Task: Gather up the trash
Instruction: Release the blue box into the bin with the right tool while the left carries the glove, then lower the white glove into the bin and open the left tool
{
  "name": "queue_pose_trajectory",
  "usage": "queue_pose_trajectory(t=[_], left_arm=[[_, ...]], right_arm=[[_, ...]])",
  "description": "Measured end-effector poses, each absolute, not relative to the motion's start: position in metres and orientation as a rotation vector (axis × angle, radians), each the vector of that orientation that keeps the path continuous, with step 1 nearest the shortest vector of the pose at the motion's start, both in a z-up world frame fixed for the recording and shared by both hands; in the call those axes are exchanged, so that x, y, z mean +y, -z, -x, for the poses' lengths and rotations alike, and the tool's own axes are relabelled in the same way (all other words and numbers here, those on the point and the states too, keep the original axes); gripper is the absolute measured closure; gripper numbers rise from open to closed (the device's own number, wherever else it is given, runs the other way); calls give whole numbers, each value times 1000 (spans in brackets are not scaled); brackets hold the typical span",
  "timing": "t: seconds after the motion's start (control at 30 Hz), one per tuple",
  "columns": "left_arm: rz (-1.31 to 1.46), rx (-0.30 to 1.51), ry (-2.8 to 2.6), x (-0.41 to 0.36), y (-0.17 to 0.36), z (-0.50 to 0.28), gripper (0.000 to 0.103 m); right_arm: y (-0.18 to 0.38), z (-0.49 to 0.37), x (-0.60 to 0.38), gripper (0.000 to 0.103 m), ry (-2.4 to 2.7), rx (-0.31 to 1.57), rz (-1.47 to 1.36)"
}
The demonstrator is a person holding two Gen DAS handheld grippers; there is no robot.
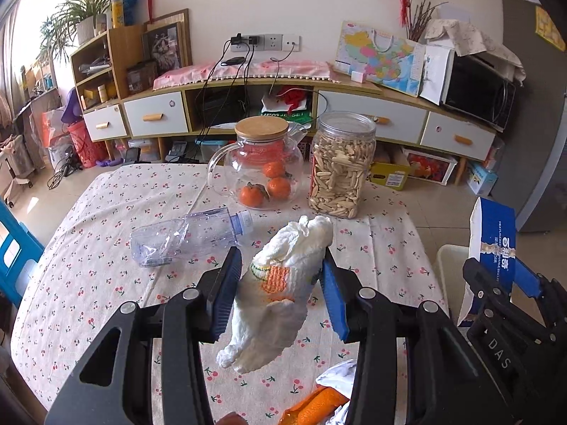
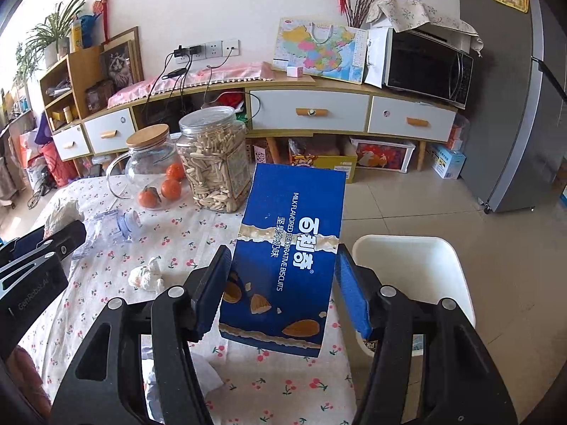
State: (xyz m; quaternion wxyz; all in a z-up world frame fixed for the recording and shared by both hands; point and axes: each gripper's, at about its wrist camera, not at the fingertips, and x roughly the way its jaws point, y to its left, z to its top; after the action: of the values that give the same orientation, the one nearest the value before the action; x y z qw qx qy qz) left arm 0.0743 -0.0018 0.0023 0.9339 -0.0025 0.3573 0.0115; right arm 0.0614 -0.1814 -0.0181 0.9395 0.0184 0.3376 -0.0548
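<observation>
Jaws of your left gripper (image 1: 280, 290) clamp a crumpled tissue wad (image 1: 280, 283) above the table (image 1: 88, 283), while your right gripper (image 2: 283, 290) grips the blue biscuit box (image 2: 287, 258) beside the white bin (image 2: 411, 265).

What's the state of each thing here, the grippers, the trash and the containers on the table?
Left gripper: shut on crumpled tissue, lifted.
Right gripper: shut on blue biscuit box, lifted.
Plastic bottle: lying on its side, capped, empty.
Glass teapot: upright, lid on, tangerines inside.
Snack jar: upright, nearly full.
White bin: open.
</observation>
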Motion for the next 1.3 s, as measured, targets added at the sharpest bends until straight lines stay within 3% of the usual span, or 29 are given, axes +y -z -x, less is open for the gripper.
queue_pose_trajectory(t=[0.37, 0.47, 0.53, 0.57, 1.3], left_arm=[[-42, 723, 61, -60, 1, -68, 59], [-65, 722, 93, -78, 2, -65, 59], [-79, 726, 115, -91, 4, -64, 59], [-83, 730, 127, -97, 5, -64, 59], [-98, 765, 381, -273, -1, -76, 57]], right_arm=[[26, -61, -268, 45, 320, 703, -37], [29, -59, -294, 34, 396, 700, -19], [26, -55, -310, 14, 457, 675, -8], [25, -52, -319, 11, 482, 667, -16], [18, 6, -438, 7, 733, 739, -152]])
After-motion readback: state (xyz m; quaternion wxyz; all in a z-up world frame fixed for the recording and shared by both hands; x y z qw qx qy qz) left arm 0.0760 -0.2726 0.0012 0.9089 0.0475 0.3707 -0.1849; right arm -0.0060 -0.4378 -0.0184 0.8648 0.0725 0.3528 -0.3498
